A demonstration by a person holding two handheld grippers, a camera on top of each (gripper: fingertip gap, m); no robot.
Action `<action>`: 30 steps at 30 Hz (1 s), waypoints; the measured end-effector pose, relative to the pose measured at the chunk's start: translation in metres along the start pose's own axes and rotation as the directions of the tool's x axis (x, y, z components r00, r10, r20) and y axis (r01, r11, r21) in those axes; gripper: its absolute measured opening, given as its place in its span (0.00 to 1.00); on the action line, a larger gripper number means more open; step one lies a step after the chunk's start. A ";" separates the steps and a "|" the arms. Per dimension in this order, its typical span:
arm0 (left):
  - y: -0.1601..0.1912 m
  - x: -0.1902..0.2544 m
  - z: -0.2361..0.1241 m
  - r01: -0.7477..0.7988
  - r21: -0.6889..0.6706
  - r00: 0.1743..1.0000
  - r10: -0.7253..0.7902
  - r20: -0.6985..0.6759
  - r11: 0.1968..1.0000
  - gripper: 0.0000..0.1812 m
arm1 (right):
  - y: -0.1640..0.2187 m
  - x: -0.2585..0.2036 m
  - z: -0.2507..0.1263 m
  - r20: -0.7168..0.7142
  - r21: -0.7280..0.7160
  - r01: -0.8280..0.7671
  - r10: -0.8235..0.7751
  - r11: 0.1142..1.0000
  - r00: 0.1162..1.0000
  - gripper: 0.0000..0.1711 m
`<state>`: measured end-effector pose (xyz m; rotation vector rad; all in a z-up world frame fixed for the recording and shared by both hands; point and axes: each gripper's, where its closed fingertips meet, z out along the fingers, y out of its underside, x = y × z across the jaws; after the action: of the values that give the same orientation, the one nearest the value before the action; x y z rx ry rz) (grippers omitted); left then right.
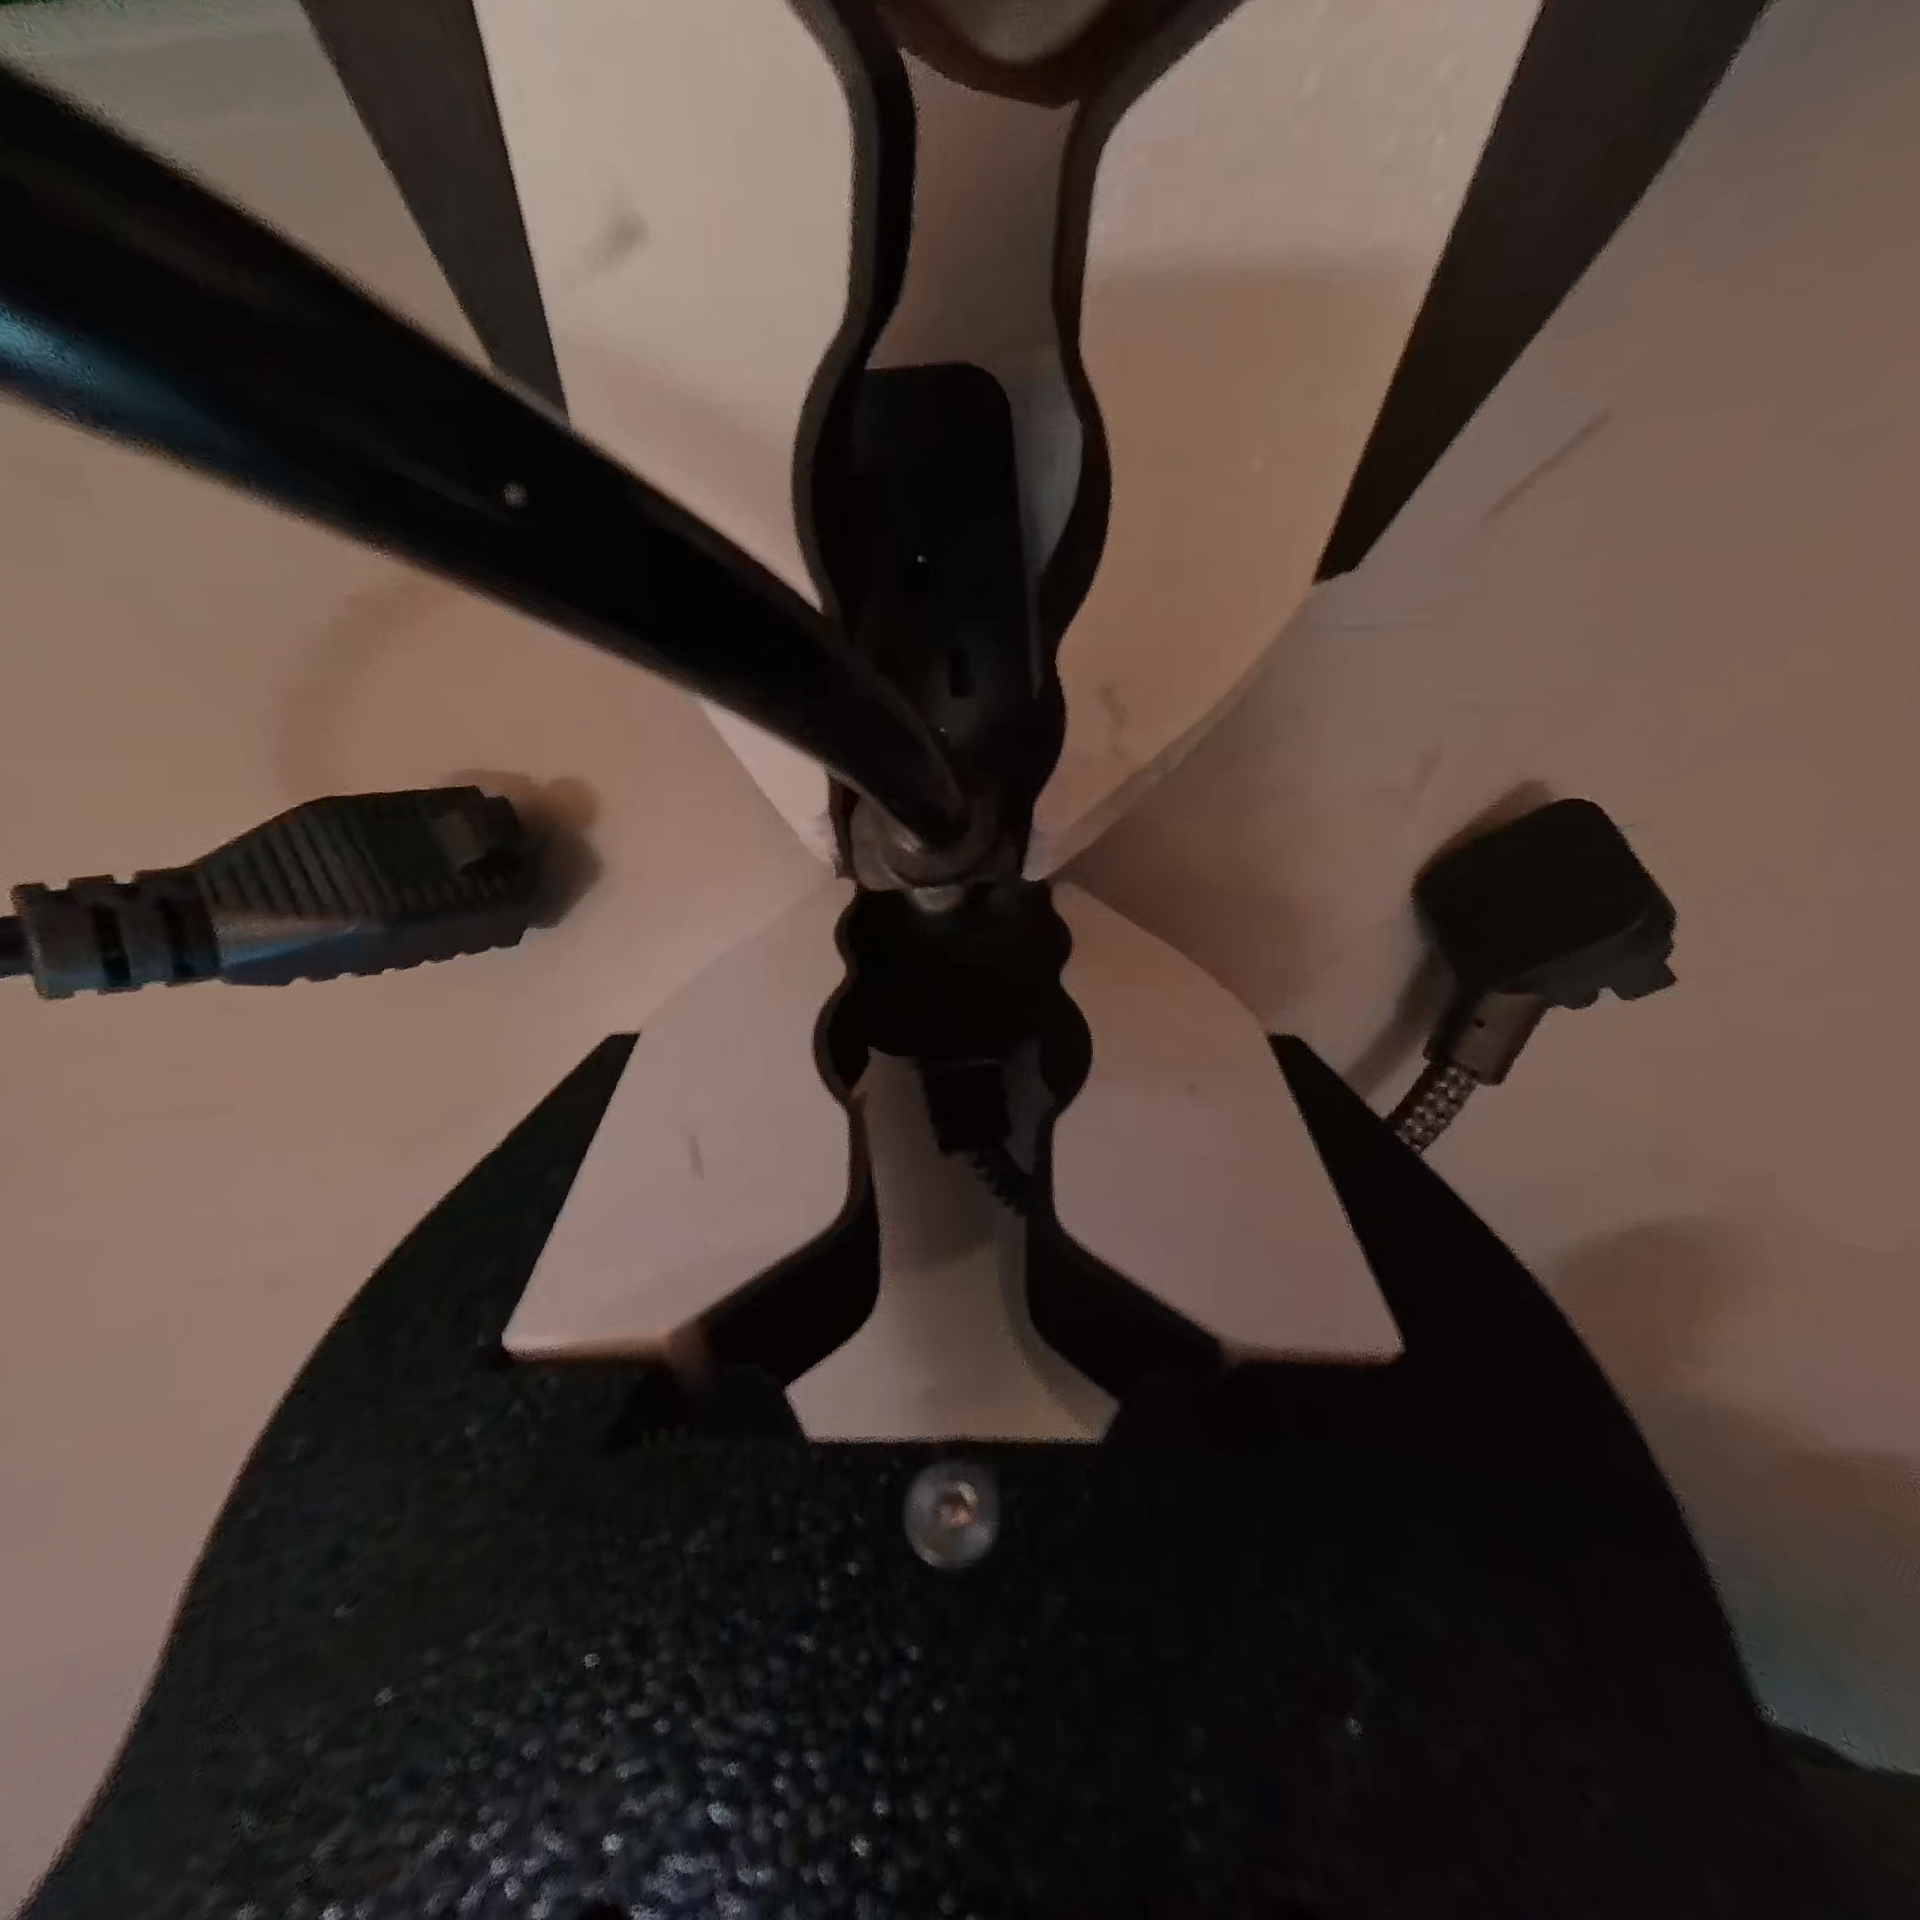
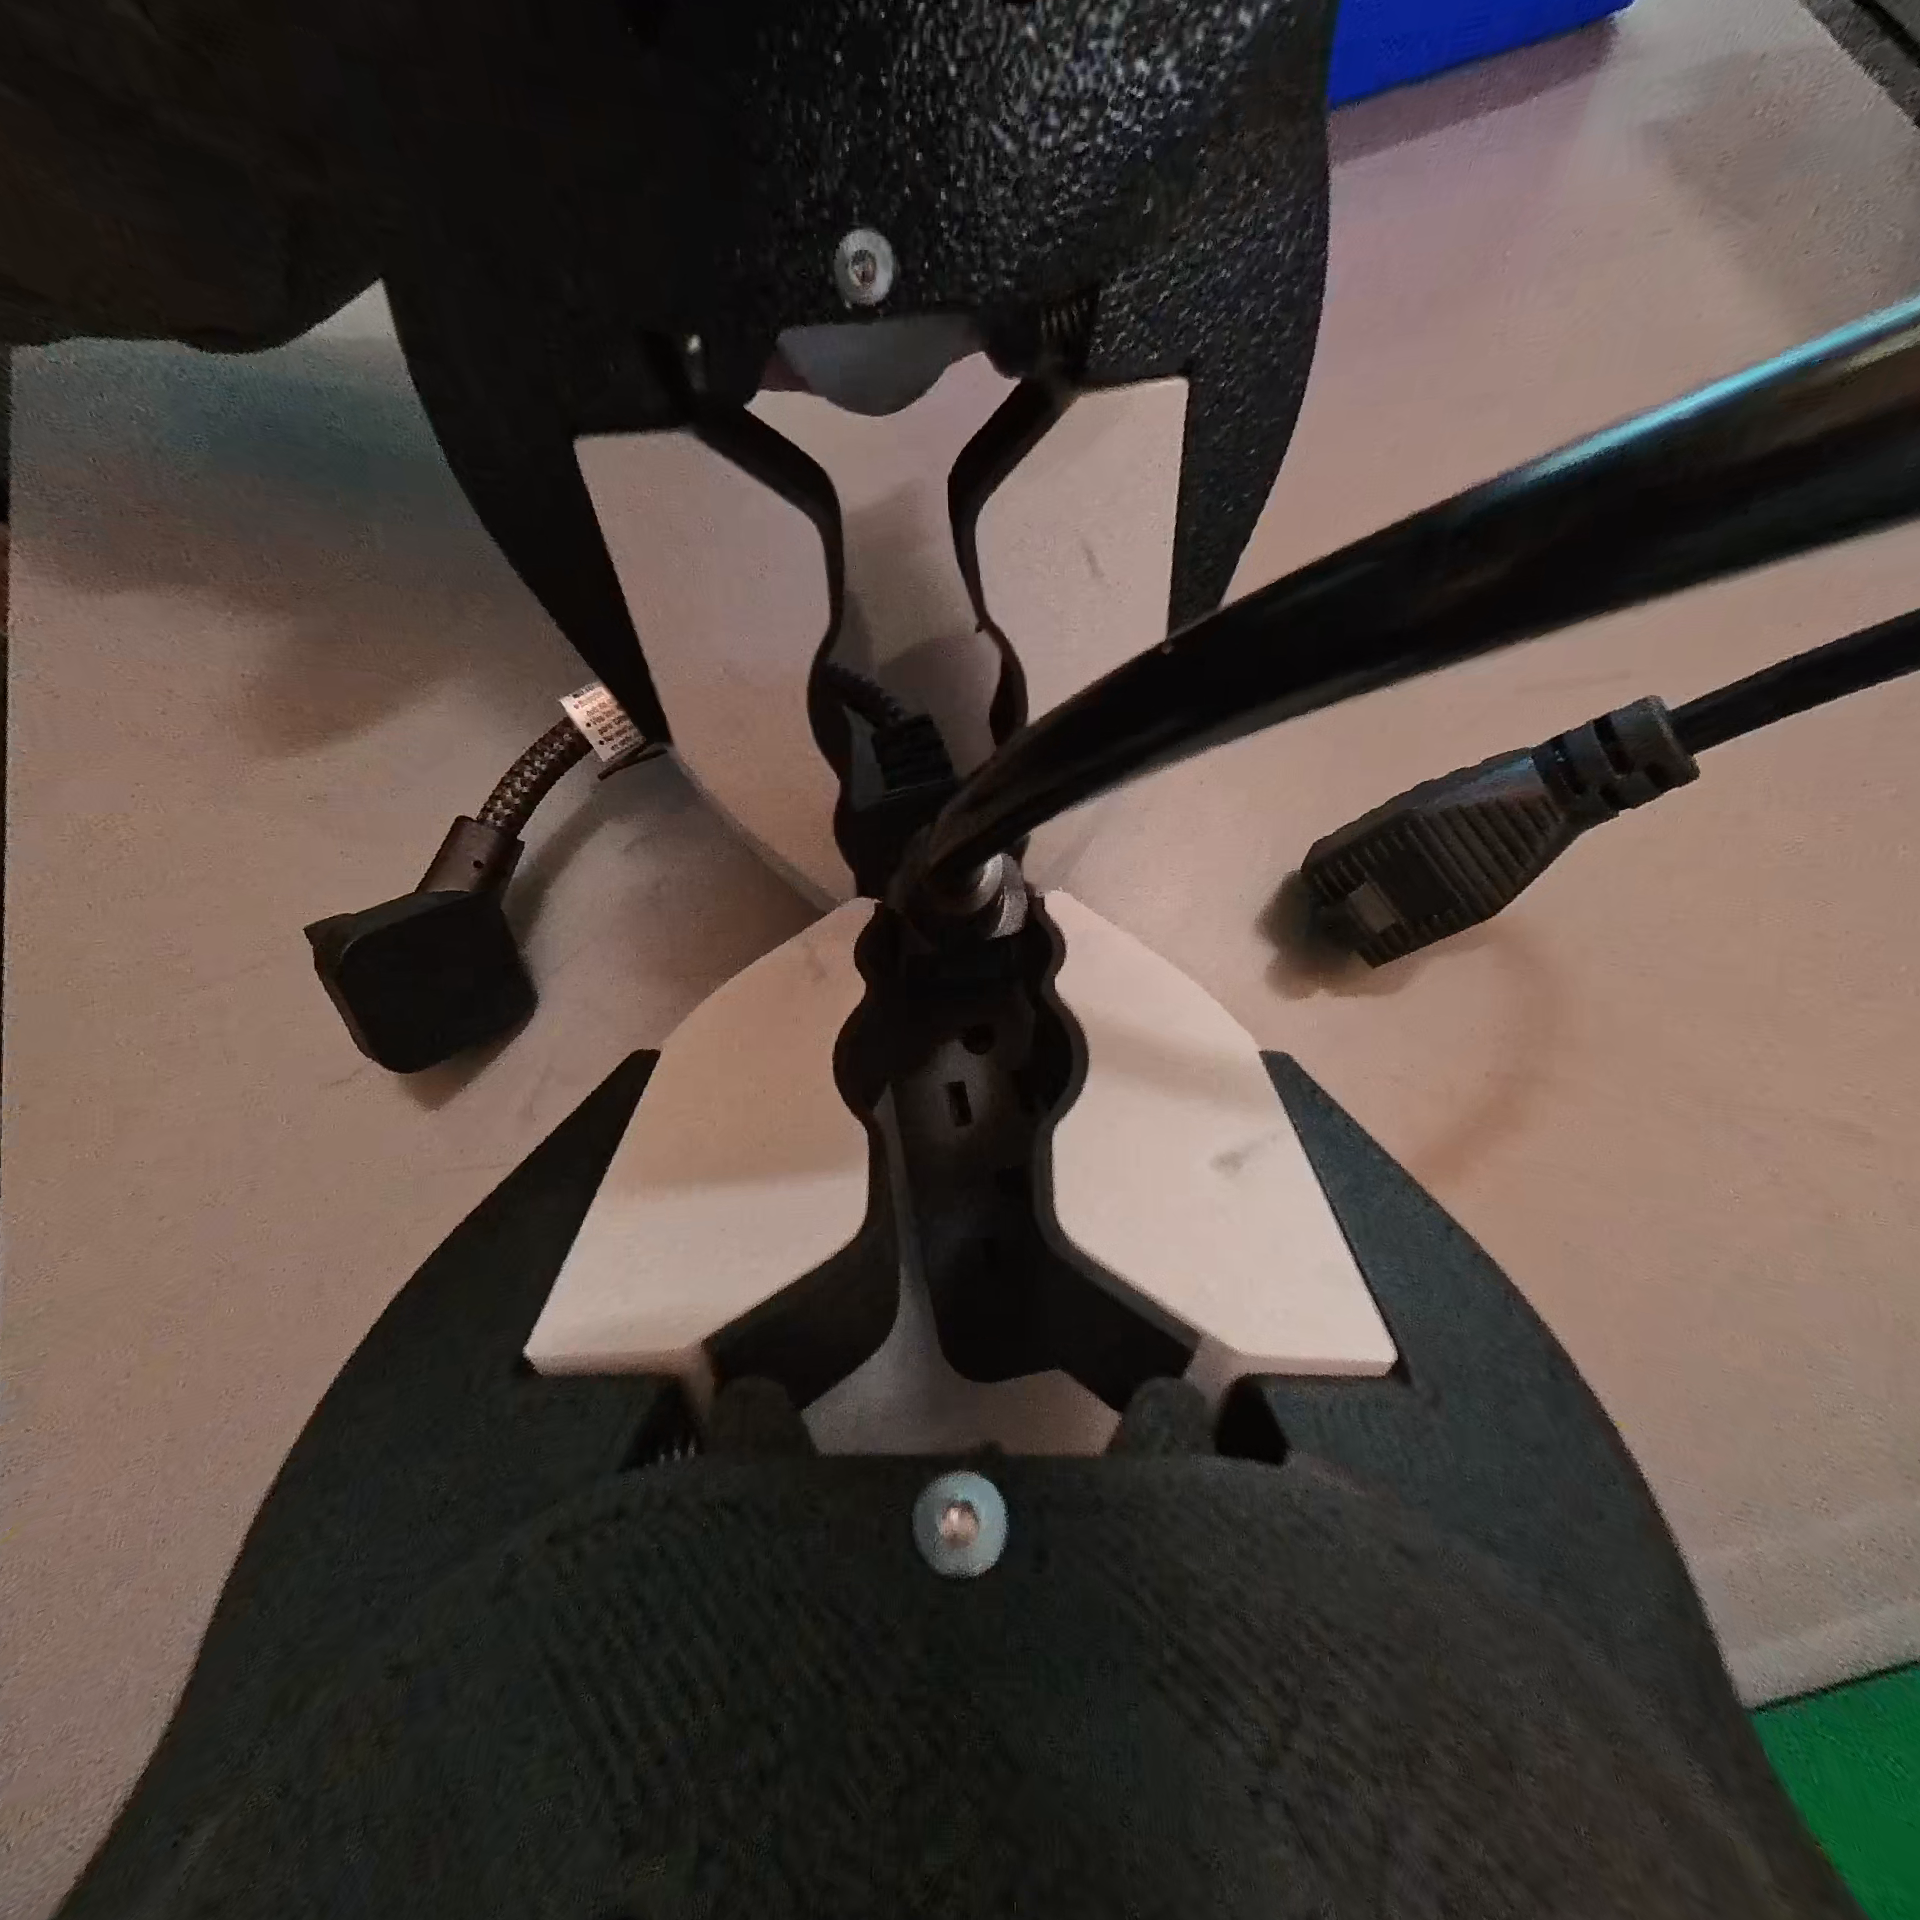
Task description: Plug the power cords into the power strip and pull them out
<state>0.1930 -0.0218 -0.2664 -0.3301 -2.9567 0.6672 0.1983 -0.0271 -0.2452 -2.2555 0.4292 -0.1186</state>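
Tongs meet tip to tip over the power strip (image 2: 961, 1112), which lies on the pale table (image 1: 208, 1247) between them. The left gripper (image 1: 951, 935) is clamped narrowly on the strip's end, where its braided lead comes out. The right gripper (image 2: 956, 935) appears closed on the plug end of a thick black cord (image 1: 416, 447), right at the strip's face.

In the left wrist view, a ribbed plug (image 1: 343, 894) lies loose on the table at far left, well apart from the strip. At the centre, a glint of metal under the thick cord's end suggests it is not fully seated; whether it is going in or coming out cannot be told. At right, a flat angled plug (image 1: 1548, 914) on a braided cable lies unplugged. Judged so, one cord is in hand and the ribbed one waits.
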 end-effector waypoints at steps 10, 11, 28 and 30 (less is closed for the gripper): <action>-0.001 -0.002 0.002 -0.007 -0.052 0.999 0.009 0.046 0.999 0.17 | 0.000 -0.001 0.000 -0.003 -0.001 0.003 -0.003 1.000 1.000 0.14; 0.000 -0.001 0.002 -0.007 -0.063 0.999 0.010 0.046 0.998 0.17 | 0.000 -0.001 0.000 -0.004 -0.002 0.007 -0.007 1.000 1.000 0.14; 0.011 0.003 -0.004 0.012 -0.063 1.000 -0.011 0.016 0.998 0.13 | 0.000 -0.011 0.001 0.002 0.006 0.018 -0.018 1.000 1.000 0.14; 0.012 0.002 -0.008 0.035 -0.053 0.999 -0.035 0.011 0.998 0.18 | 0.000 -0.011 0.001 0.003 0.009 0.017 -0.017 1.000 1.000 0.14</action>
<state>0.1942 -0.0077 -0.2644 -0.2792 -2.9870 0.5893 0.1882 -0.0228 -0.2452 -2.2509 0.4066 -0.1252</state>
